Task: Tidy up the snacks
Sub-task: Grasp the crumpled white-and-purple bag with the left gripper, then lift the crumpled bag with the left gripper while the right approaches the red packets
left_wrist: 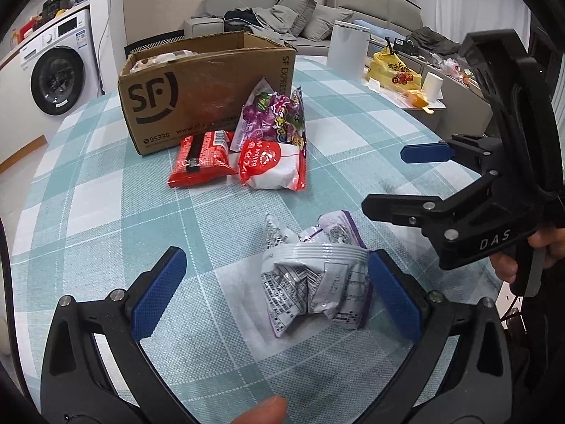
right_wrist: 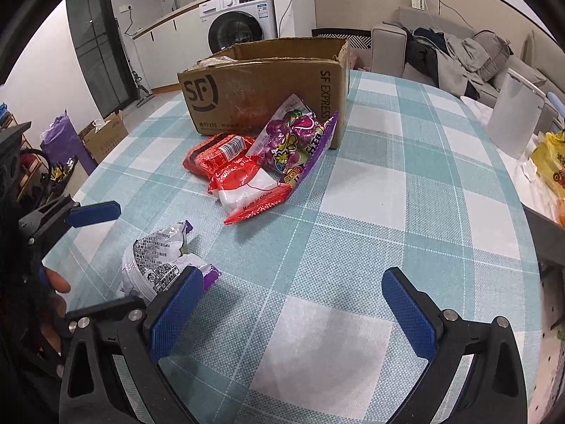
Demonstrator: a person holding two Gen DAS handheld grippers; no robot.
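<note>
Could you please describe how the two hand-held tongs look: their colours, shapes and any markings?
Both look alike. The left tongs have a black plastic frame with triangular cut-outs, silver round rivets and two flat blue pads with a fine textured surface. The right tongs are the same; seen from the left wrist camera, their black body bears white letters "DAS". Bare fingers hold them; no sleeve is visible.

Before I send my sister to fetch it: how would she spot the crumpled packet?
Start at the brown cardboard SF box on the checked tablecloth. Three snack bags cluster against it; the crumpled white-and-purple foil packet lies apart, between the left gripper fingers, printed side up.
</note>
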